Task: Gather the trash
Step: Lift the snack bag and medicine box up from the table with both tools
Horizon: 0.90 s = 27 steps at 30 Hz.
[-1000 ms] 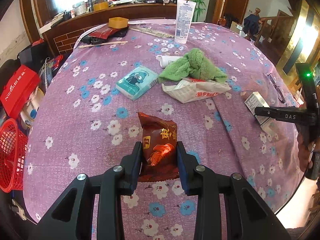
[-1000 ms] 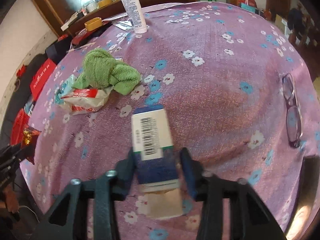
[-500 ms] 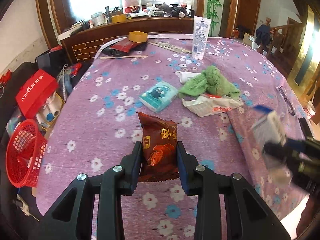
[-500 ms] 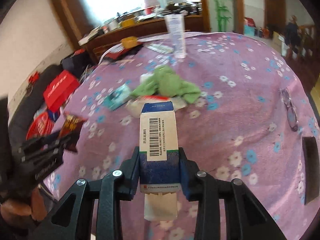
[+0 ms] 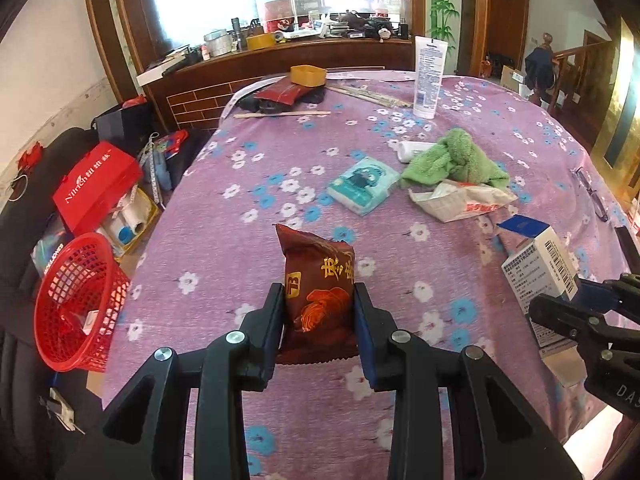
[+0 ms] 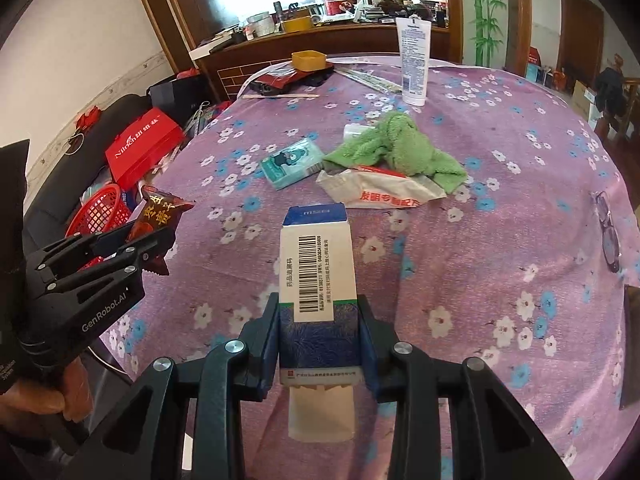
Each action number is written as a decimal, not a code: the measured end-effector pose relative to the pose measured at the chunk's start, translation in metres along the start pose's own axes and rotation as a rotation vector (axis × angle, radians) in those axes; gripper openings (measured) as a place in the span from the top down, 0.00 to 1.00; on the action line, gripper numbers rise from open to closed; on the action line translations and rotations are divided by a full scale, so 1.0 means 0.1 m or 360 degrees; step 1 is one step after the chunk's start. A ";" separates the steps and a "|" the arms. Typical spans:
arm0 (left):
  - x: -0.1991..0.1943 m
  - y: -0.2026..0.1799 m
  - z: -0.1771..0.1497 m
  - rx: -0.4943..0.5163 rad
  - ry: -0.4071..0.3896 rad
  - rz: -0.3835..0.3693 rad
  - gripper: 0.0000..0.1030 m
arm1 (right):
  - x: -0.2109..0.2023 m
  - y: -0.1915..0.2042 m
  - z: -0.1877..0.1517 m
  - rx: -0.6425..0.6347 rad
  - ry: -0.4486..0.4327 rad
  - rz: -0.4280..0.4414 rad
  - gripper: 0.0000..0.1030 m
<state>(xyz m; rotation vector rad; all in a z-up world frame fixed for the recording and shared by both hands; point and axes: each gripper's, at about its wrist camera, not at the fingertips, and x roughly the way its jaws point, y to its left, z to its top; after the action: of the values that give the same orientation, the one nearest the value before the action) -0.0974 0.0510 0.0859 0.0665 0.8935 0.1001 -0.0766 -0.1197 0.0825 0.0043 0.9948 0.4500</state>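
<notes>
- Clearly, the left gripper is clamped on a dark red snack packet printed with gold Chinese characters and an orange swirl; the packet stands upright between the pads, lifted above the purple flowered tablecloth.
- From the right wrist view, the same gripper body reads "GenRobot.AI" in pale letters, and a hand wraps its grip.
- The right gripper grasps a white and blue medicine box, barcode face up, with small Chinese print and digits beside the bars; its bottom flap hangs open below the pads.
- A red mesh basket sits on the floor to the left of the table, with something small and white inside.
- Behind it, a red gift bag carries white lettering that looks like "Nirich" plus Chinese characters.
- On the cloth lie a crumpled white wrapper with red Chinese print, touching a green towel, and just beside them a teal tissue pack with a cartoon figure.
- A white tube stands upright at the far edge; its text is too small to read.
</notes>
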 end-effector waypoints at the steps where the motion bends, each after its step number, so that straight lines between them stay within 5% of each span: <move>1: 0.00 0.03 -0.01 -0.0003 0.0001 0.0004 0.69 | 0.01 0.02 0.00 -0.0005 0.0001 0.0002 0.63; 27: 0.03 0.36 -0.11 -0.0077 0.0023 0.0080 0.69 | 0.21 0.30 0.10 -0.0063 0.0041 0.0068 0.63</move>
<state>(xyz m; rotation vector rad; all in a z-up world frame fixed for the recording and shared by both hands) -0.1063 0.0876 0.0809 0.0436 0.9036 0.1692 -0.0699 -0.0829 0.0772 -0.0158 1.0122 0.5101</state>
